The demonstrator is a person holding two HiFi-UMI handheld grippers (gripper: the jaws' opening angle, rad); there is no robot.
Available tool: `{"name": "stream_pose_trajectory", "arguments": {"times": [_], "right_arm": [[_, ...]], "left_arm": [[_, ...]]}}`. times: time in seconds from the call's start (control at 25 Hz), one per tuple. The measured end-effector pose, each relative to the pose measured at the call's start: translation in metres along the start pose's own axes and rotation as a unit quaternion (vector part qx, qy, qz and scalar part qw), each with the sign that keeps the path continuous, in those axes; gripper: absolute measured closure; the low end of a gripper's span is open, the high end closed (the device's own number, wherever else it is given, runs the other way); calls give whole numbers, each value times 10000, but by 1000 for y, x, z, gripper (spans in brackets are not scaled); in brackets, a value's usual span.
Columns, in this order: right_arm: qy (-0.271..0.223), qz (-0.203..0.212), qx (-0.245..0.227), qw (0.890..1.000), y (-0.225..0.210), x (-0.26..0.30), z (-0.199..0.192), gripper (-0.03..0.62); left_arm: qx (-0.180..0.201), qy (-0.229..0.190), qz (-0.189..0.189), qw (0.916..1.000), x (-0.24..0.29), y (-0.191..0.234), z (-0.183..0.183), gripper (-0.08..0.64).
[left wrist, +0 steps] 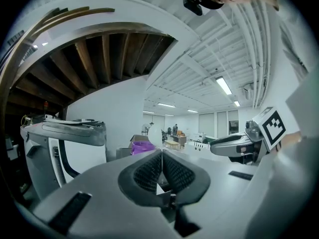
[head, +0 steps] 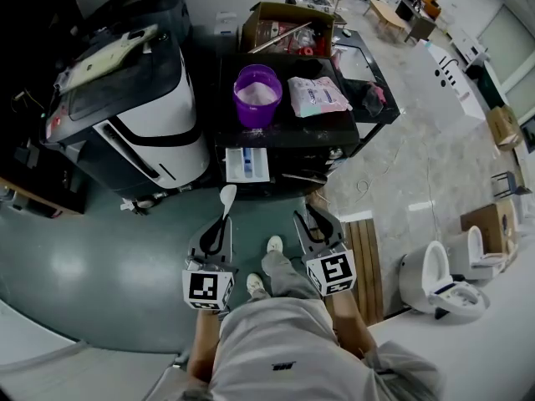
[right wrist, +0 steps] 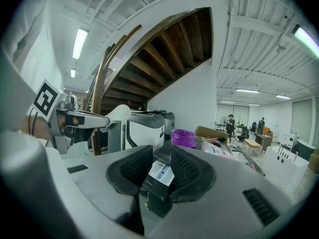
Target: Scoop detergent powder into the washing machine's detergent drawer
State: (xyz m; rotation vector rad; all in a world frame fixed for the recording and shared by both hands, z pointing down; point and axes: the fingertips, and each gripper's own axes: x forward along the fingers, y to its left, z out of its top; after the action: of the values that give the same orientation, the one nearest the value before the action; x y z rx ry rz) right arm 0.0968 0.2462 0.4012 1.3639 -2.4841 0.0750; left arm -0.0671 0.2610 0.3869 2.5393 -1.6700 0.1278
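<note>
The task is at its start, judging by how things lie. The left hand-held gripper [head: 221, 224] is clamped on the thin handle of a white spoon [head: 227, 195], with its jaws pressed together on it and the spoon's bowl pointing forward past the tips. I can make out no powder in the bowl. The right hand-held gripper [head: 313, 217] carries nothing; its jaws stand a narrow gap apart with only the scene beyond showing between them.

The detergent drawer [head: 247, 164] is pulled out from the front of the black counter [head: 292, 134], and whether any powder lies in its compartments is too small to tell. On the counter, behind the drawer, stands an open purple tub [head: 257, 107] of pale powder, with a detergent bag [head: 318, 97] lying just beside it.

Scooping from the tub and tipping into the drawer both look yet to be done.

The drawer lies just ahead of the spoon's bowl, apart from it. The tub is farther on, well apart from both hand-held grippers.
</note>
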Motion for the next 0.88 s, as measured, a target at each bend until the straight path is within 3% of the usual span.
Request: {"name": "stream_pose_trajectory", "arguments": {"times": [0.88], "right_arm": [[97,372,141,9992,-77,107,7,497]], "left_arm": [[-20,183,142,9997,125,36,6,545]]}}
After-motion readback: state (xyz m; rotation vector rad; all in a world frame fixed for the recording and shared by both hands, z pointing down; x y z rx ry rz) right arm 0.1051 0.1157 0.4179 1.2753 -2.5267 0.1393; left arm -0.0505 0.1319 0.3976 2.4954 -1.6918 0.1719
